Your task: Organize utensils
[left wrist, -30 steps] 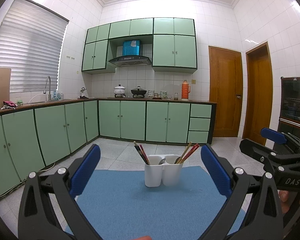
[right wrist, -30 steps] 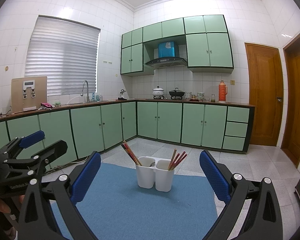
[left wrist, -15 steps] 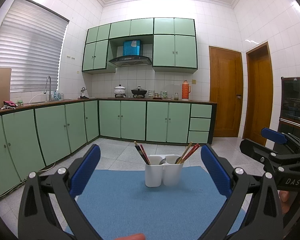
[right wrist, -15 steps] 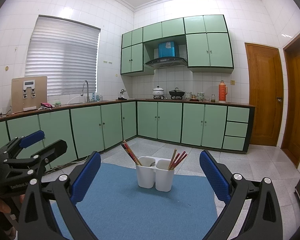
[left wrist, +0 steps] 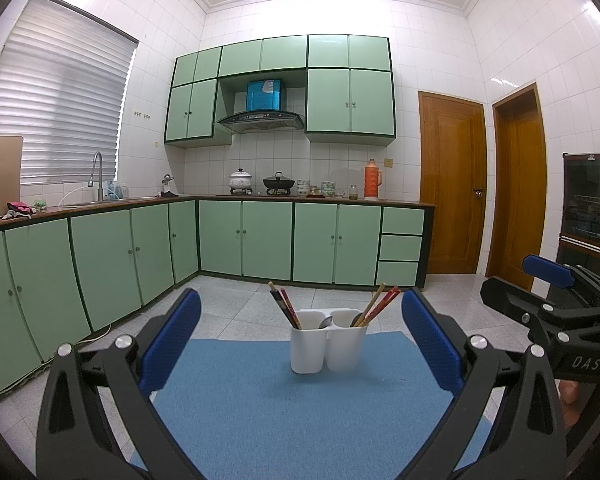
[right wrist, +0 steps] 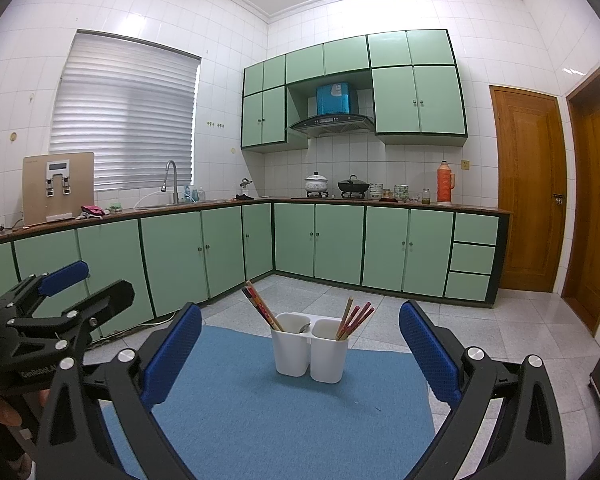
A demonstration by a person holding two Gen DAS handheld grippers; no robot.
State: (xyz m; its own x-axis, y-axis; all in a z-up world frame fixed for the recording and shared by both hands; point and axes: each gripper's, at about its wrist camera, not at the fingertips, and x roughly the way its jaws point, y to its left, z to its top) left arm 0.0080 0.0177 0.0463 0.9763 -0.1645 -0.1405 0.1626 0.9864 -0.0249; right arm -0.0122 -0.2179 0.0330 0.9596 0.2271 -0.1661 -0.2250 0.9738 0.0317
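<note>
**Hovering apart before the twin white caddy**

Gaping wide and holding nothing, the left gripper (left wrist: 300, 340) and right gripper (right wrist: 300, 340) hung above the blue mat (left wrist: 260, 400). Ahead of both, centred between their blue pads, the two-compartment white utensil holder (left wrist: 327, 346) stood upright on the mat, chopsticks (left wrist: 284, 308) leaning in each cup and a spoon (right wrist: 303, 327) in the left one. Only the left view showed a dark glass-fronted cabinet (left wrist: 588, 208); only the right showed the whole wall dispenser (right wrist: 58, 188).

One white two-cup holder (left wrist: 327, 344) is standing on one blue mat (left wrist: 284, 412), carrying two chopstick bundles (left wrist: 286, 309) (left wrist: 376, 305) and one spoon (left wrist: 326, 322); two hand-held grippers (left wrist: 300, 340) (right wrist: 300, 344) are showing.
</note>
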